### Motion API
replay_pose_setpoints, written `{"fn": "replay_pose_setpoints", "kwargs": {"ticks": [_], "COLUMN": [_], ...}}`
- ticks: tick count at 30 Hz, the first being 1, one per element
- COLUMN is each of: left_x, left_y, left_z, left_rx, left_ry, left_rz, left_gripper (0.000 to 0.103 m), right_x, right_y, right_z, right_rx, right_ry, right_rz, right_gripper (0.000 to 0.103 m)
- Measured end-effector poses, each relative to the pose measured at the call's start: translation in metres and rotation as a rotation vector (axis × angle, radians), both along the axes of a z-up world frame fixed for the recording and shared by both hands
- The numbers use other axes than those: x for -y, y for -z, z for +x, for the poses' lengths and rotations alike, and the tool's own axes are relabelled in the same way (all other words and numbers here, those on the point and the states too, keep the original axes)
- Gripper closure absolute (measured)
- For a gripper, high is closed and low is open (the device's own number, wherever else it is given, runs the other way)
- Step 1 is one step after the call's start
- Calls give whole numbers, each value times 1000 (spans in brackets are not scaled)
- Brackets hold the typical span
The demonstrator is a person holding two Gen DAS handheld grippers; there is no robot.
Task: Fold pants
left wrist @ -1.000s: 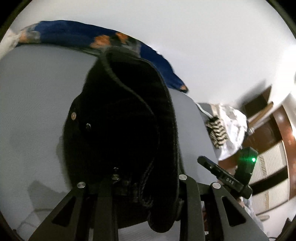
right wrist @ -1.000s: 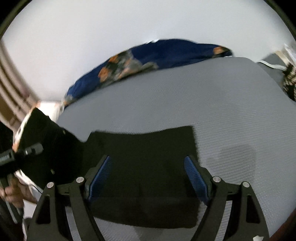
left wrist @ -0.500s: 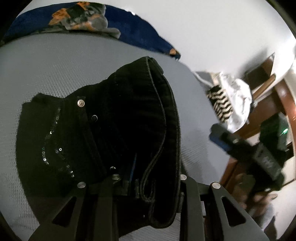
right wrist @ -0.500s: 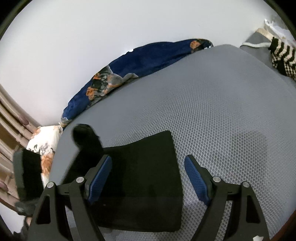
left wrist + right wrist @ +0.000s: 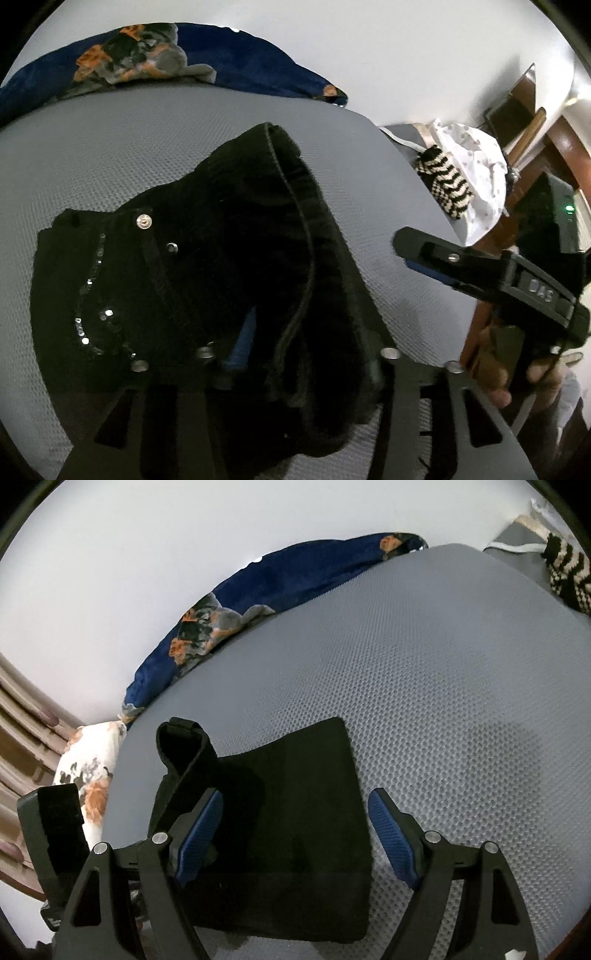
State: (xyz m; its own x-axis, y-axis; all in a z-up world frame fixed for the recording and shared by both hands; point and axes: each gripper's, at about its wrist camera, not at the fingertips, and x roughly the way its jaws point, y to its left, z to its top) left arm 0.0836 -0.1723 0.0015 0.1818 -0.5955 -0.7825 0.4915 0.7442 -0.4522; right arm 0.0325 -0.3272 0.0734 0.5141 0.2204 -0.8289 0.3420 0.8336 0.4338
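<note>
Black pants [image 5: 192, 280] with a metal button and sequins lie partly folded on the grey mesh mattress [image 5: 110, 155]. Their waistband end rises in a loop and drapes down between the fingers of my left gripper [image 5: 295, 350]. Its jaws are opening, a blue pad [image 5: 242, 343] shows bare beside the cloth, and the pads no longer press on it. In the right wrist view the folded black pants [image 5: 295, 812] lie flat under my right gripper [image 5: 295, 834], which is open above them and holds nothing. The right gripper [image 5: 480, 273] also shows at the right of the left wrist view, in a person's hand [image 5: 495, 373].
A blue floral blanket [image 5: 280, 579] lies along the mattress's far edge by the white wall. A striped black-and-cream cloth [image 5: 447, 188] and a white cloth [image 5: 476, 162] sit past the right edge, near brown wooden furniture [image 5: 565, 147]. A floral pillow [image 5: 88, 771] lies at the left.
My left gripper brought the waistband end down and across onto the rest of the pants. Its fingers now stand wider apart than before. The right gripper stayed open over the folded part.
</note>
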Motion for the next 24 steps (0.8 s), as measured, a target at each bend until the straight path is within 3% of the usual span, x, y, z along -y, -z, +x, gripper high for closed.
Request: {"fn": "replay_pose_setpoints", "kwargs": {"ticks": [1, 3, 5, 8, 13, 19, 24], "left_x": [-2, -6, -5, -19, -58, -116, -145], "left_y": [-2, -13, -24, -34, -33, -13, 1], "left_z": [-1, -5, -9, -8, 0, 6, 5], "left_rx": [-2, 32, 86, 101, 126, 70, 37], "left_ry": [-1, -4, 5, -7, -105, -239, -323], "left_rz": [-26, -75, -53, -59, 19, 66, 101], "left_gripper": [22, 21, 21, 21, 21, 21, 21], "right_x": [-1, -2, 0, 2, -4, -8, -6], "right_y": [1, 3, 6, 11, 26, 42, 60], "right_z": [0, 0, 0, 0, 4, 18, 28], "right_rx": [-1, -7, -1, -1, -46, -92, -132], "right_ry": [-3, -4, 4, 4, -40, -175, -223], "right_rz": [-1, -4, 26, 83, 160, 190, 217], "right_gripper": [24, 24, 24, 24, 24, 35, 44]}}
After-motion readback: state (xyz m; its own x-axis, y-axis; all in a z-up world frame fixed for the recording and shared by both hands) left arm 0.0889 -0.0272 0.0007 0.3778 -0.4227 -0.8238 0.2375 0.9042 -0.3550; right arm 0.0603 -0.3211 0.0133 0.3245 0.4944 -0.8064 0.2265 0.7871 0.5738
